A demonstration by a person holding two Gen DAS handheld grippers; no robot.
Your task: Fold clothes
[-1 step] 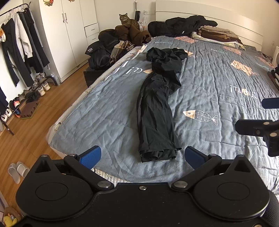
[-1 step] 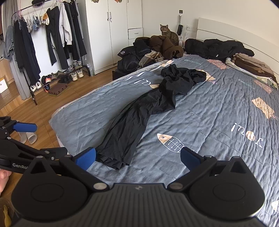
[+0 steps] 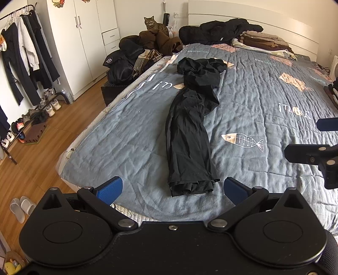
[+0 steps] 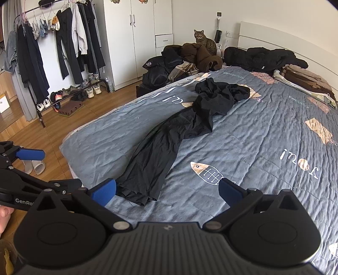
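Nothing has shifted since the earlier frames; both grippers hang over the near edge of the bed just as they did. Left gripper (image 3: 173,188) stands with its blue pads spread wide and nothing between them, tilted down toward the hem of the black garment (image 3: 188,137). Right gripper (image 4: 166,190) is spread just as wide and empty, and the neighbouring tool at its left shows the lettering "GenRo", cut off by what is in front of it. On the grey bedspread (image 3: 264,99) I can read looping white script beside a fish-skeleton print (image 3: 243,140). That black garment lies long and narrow on the spread, hem toward the grippers, its bunched upper end pointing at the headboard (image 3: 253,19). A tabby cat (image 3: 153,24) sits on the clothes heap beyond.
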